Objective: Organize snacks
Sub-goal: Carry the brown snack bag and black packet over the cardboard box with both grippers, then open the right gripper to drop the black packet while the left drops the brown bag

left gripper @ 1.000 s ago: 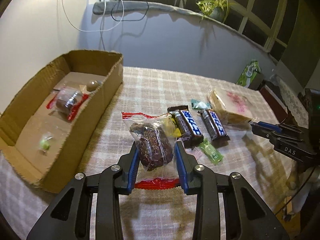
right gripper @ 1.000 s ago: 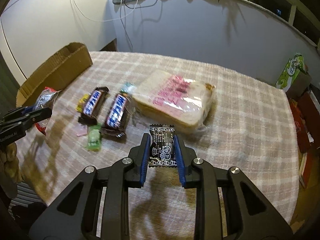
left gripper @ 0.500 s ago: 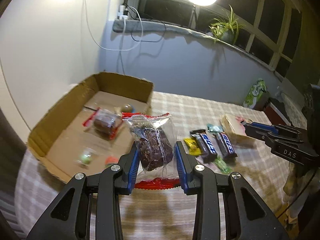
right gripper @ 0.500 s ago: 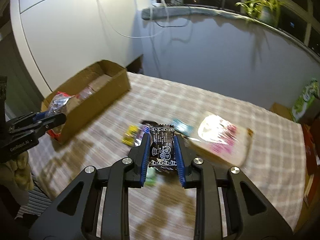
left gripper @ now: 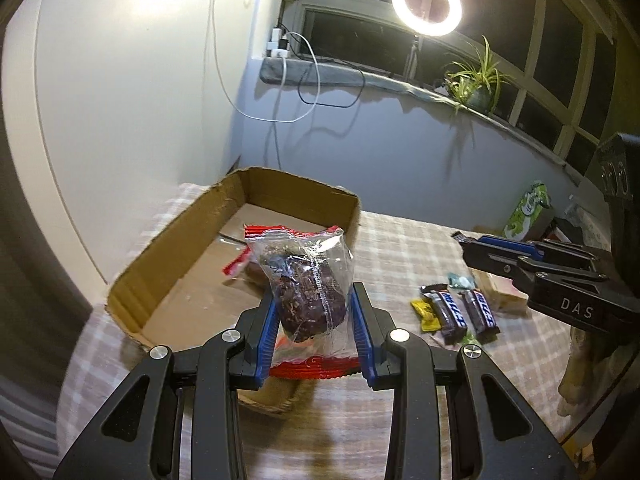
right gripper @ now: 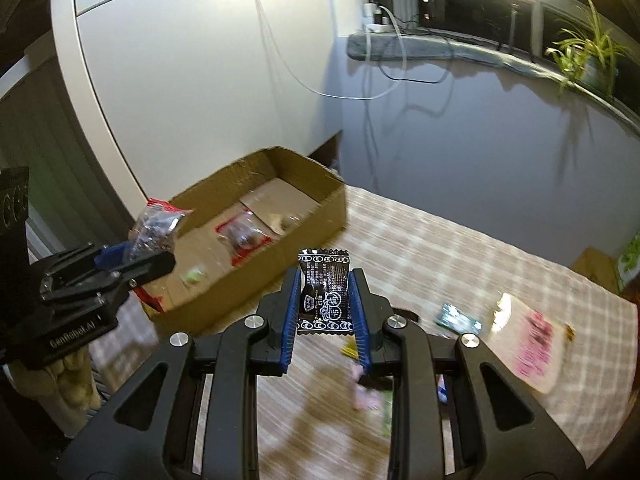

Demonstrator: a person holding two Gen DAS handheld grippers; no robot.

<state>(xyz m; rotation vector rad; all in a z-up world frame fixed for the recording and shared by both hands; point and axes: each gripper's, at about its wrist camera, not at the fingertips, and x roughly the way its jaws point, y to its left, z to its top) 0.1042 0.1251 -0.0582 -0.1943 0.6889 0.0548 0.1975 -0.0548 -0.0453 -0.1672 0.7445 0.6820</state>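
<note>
The table point(left gripper: 400, 248), covered in a plaid cloth, is filling the lower half of both views. The cardboard box point(left gripper: 168, 256) is sitting open-topped on it at about 10 o'clock from the left gripper; in the right wrist view the box point(right gripper: 304, 224) is lying at 11 o'clock. A wrapped cake point(right gripper: 242, 238) and a small green item point(right gripper: 194, 274) are lying on the box floor. A bagged bread slice point(right gripper: 528, 344) is resting flat on the cloth at 3 o'clock in the right wrist view, blurred. The left gripper point(left gripper: 316, 320) is clamping a clear bag with red edges holding a dark brown cake point(left gripper: 310, 284), carrying it above the near end of the box. The right gripper point(right gripper: 324, 300) is pinching a black sachet point(right gripper: 325, 292) with white print, upright between its blue pads, above the table just right of the box. Two dark chocolate bars point(left gripper: 460, 314) are lying side by side on the cloth at 3 o'clock in the left wrist view, with a yellow candy point(left gripper: 426, 312) touching their left side and a teal wrapper point(left gripper: 460, 280) just beyond them.
</note>
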